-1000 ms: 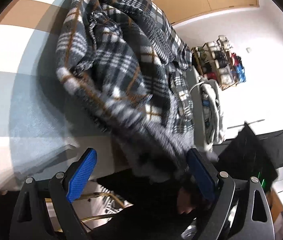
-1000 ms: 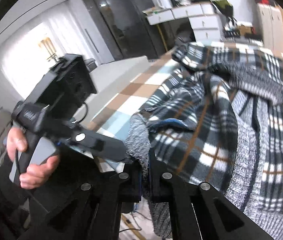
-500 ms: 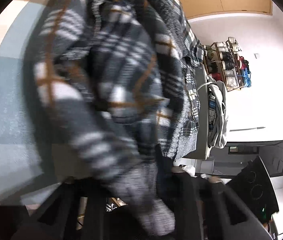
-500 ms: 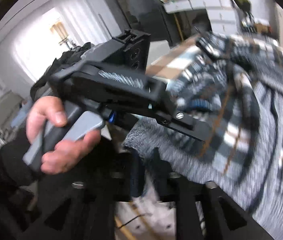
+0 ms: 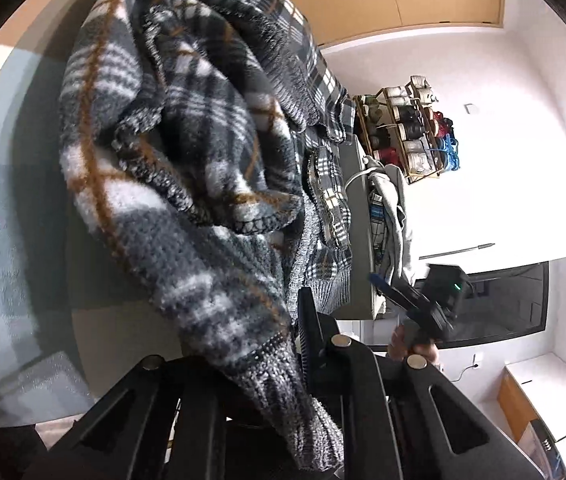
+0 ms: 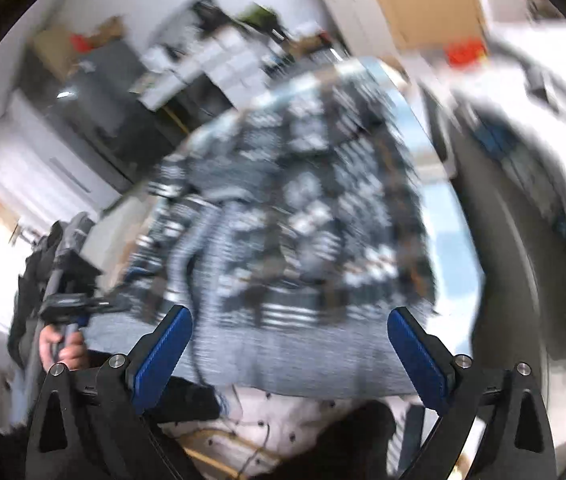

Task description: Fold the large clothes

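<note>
A grey, white and brown plaid knit garment (image 5: 187, 168) lies bunched on the checked table cover (image 5: 11, 184). My left gripper (image 5: 283, 340) is shut on its grey ribbed sleeve end, which hangs down over the fingers. My right gripper (image 6: 289, 344) has its jaws opening wide. In the blurred right wrist view the garment (image 6: 303, 208) and its grey hem show beyond the gap, and neither blue pad touches cloth. The left wrist view shows the right gripper (image 5: 387, 288) off the table's corner. The left gripper (image 6: 95, 304) appears at the garment's left edge.
A pile of grey and white clothes (image 5: 391, 208) sits at the table's far side. A wooden rack of rolls and shoes (image 5: 411, 128) stands by the white wall. Dark cabinets and drawers (image 6: 187, 64) are behind the table. A person's hand (image 6: 61, 350) grips the left tool.
The left gripper closed on the sleeve end that the right gripper was holding. The right gripper let go, opened wide and swung away along the table edge, rolling as it went.
</note>
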A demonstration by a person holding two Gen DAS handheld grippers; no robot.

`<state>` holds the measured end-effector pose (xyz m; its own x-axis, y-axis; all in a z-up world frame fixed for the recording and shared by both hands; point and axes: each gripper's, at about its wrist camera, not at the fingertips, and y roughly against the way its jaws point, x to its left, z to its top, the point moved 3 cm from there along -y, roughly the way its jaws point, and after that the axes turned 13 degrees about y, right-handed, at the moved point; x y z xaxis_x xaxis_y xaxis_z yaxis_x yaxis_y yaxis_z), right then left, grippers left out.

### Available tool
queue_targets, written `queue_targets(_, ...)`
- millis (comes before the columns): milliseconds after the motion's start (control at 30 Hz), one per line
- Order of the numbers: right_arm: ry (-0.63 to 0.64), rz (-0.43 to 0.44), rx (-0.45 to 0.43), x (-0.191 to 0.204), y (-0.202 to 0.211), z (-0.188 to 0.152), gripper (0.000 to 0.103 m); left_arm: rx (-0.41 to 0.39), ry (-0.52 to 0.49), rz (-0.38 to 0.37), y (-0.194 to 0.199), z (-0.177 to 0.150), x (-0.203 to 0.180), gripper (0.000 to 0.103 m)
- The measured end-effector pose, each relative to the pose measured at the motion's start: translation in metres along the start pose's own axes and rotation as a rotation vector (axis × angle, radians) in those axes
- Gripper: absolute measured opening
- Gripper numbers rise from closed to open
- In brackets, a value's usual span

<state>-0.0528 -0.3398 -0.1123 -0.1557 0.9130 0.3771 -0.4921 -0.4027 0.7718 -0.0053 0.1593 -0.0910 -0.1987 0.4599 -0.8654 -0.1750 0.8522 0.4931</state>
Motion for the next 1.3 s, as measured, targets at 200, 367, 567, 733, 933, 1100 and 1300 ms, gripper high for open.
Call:
queue_targets(200,-0.112,0.036,0.101,-0.039,-0.025,0.002,0.097,-0.011,-0.009,0.019,-0.005,0.001,-0.002,0.008)
queue_targets(367,-0.097,-0.022,0.142,-0.041,-0.036,-0.008,0.098,-0.027,-0.050,0.041,-0.010,0.000,-0.010,0.008)
queue_targets(567,-0.070,0.075,0.163,-0.027,-0.048,-0.004,0.095,-0.027,-0.049,0.051,-0.016,0.002,-0.010,0.008)
queue_targets(733,-0.091,0.345,0.008,-0.015,-0.038,0.003,0.090,-0.036,-0.070,0.068,-0.016,0.000,-0.012,0.008)
queue_targets(933,-0.085,0.259,0.055,-0.016,-0.058,0.002,0.087,-0.030,-0.061,0.078,-0.018,0.002,-0.009,0.008)
queue_targets(1100,-0.006,0.126,0.091,-0.004,-0.048,0.006,0.082,-0.033,-0.065,0.091,-0.020,0.002,-0.009,0.008)
queue_targets(1300,0.025,-0.124,0.204,-0.016,-0.055,0.003,0.083,-0.032,-0.058,0.103,-0.022,0.004,-0.008,0.008)
